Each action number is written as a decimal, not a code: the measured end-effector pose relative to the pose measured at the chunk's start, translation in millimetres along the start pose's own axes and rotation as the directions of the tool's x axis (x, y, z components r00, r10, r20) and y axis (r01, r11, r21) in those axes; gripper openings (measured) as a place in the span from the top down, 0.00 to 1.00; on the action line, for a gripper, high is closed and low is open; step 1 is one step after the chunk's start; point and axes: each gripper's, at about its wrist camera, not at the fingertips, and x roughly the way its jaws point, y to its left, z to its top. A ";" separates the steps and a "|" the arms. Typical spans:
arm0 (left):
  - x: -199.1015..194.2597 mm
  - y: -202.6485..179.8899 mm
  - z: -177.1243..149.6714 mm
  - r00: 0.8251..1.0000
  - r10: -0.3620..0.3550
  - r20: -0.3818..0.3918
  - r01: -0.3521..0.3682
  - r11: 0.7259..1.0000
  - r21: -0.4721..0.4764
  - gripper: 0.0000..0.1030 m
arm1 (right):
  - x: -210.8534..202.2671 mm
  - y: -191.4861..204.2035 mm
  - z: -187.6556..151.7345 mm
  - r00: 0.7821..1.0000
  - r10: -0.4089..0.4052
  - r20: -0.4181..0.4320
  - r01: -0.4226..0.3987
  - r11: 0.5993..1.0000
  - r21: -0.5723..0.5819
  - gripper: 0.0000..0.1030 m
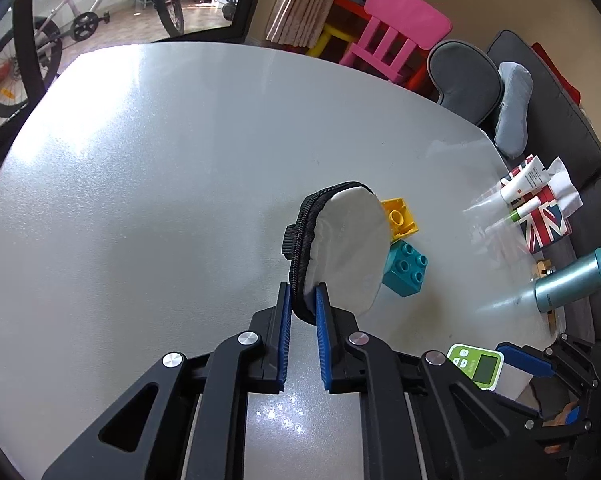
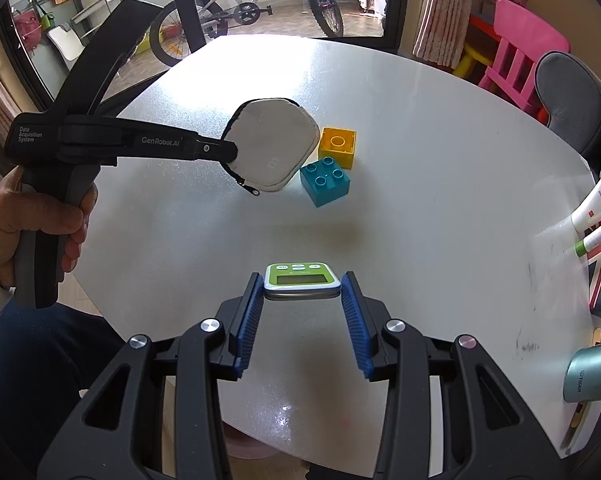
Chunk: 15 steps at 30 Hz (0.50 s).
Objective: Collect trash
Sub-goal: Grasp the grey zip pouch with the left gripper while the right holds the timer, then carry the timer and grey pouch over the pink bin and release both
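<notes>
Both views are bright with daylight entering through the large glass door (image 2: 260, 0) at the far end of the room. The pale bench (image 1: 140, 200) glares strongly near that door, washing its far edge almost white, and small sparkling reflections sit on its near surface between the arms of each claw. Soft, faint shadows lie under the objects. Focus is sharp in the centre. The fisheye lens bends straight lines heavily toward the edges, and dark curved vignetting fills the corners. No motion blur is visible.
</notes>
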 end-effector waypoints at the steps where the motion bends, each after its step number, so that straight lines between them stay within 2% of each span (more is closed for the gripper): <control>1: -4.7 -2.3 -1.6 1.000 0.012 0.008 -0.012 1.000 0.017 0.89 | -0.5 0.2 -0.1 1.000 0.000 0.001 0.000 1.000 -0.001 0.61; 6: -26.3 -11.7 -15.6 0.998 0.052 0.029 -0.055 0.995 0.089 0.90 | -7.9 1.8 -2.0 1.000 -0.001 0.013 0.001 1.000 0.000 0.61; 15: -70.3 -23.8 -54.9 0.997 0.057 0.049 -0.064 0.986 0.157 0.90 | -27.2 6.5 -18.8 1.000 0.001 0.029 -0.001 1.000 0.012 0.61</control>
